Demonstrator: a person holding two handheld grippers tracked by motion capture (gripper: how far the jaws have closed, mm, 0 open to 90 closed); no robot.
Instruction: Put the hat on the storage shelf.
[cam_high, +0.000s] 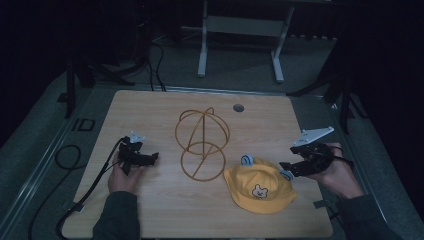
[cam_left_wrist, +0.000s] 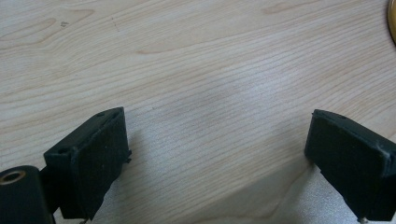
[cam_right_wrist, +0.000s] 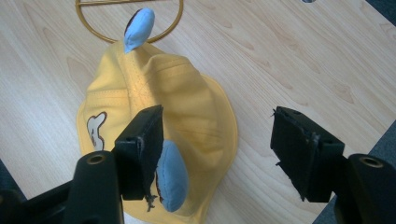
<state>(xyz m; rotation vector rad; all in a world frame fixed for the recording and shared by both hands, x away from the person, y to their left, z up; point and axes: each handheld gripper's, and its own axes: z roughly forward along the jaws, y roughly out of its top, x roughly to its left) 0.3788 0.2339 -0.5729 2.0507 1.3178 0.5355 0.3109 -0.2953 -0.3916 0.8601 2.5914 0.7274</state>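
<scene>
Yellow fabric hat (cam_high: 260, 187) lay flat on the wooden counter (cam_high: 150, 210), near right, just beside a gold wire stand (cam_high: 202, 145). It carried a bear emblem; no legible writing was visible. Right claw (cam_right_wrist: 217, 154) stood spread beside the hat's blue ear (cam_right_wrist: 172, 175), pinching nothing. Left claw (cam_left_wrist: 217, 154) stood spread over bare counter.

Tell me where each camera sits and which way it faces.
High view: above the person's side, facing forward and down on the table; both forearms, left gripper, right gripper.
Left gripper view: on that gripper, facing bare tabletop between open jaws.
Right gripper view: facing down at the yellow hat between open jaws.
Shared: hat and gold wire stand.
</scene>
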